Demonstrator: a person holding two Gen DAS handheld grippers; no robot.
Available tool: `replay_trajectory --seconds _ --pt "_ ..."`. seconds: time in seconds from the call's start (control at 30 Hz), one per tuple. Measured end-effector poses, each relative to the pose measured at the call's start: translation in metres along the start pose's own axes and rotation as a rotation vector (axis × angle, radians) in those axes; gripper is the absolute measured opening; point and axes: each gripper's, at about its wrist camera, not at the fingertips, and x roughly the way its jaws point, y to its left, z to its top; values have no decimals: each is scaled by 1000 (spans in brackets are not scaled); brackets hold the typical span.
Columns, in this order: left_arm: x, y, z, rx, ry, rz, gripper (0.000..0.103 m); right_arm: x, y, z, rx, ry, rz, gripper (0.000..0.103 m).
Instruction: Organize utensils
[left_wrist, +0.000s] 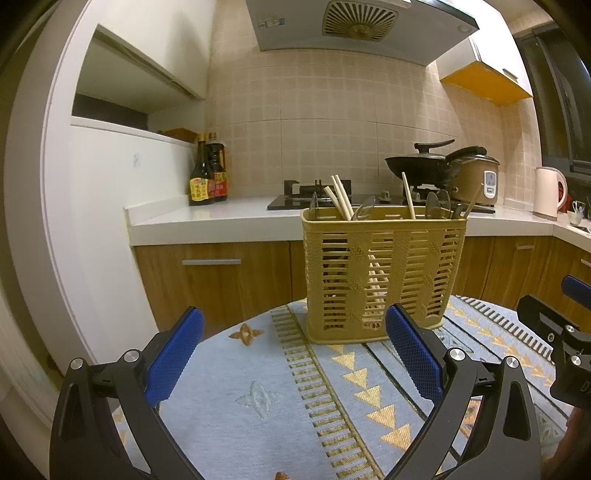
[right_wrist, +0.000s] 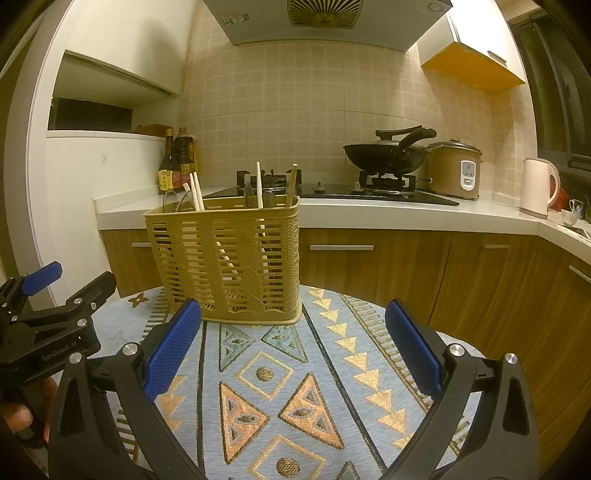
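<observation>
while both tools hang above the patterned cloth (right_wrist: 295, 369), neither one holds anything. the left gripper (left_wrist: 293, 354) has its two blue pads far apart, and the right gripper (right_wrist: 293, 347) is spread just as wide.

one woven yellow basket (left_wrist: 380, 273) stands upright on the cloth, ahead of the left gripper and a little to its right; from the right gripper it is ahead and to the left. inside it i count four pale chopsticks (left_wrist: 340, 201): two together at one end, one near the middle, one darker at the other end. several clear plastic utensils (left_wrist: 364, 212) also stand in it, but how many i cannot tell.

behind the basket there are two sauce bottles (left_wrist: 207, 173), one black wok (right_wrist: 386, 157), one rice cooker (right_wrist: 456, 168) and one pale kettle (right_wrist: 537, 186) on the counter.

only the right wrist view shows a person's fingers (right_wrist: 18, 415) under the left tool. the left wrist view shows only the edge of the right tool.
</observation>
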Motion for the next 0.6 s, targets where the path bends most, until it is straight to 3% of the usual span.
replay_trajectory --seconds 0.6 --pt "3 0 -1 9 14 -6 95 0 3 0 -14 9 21 96"
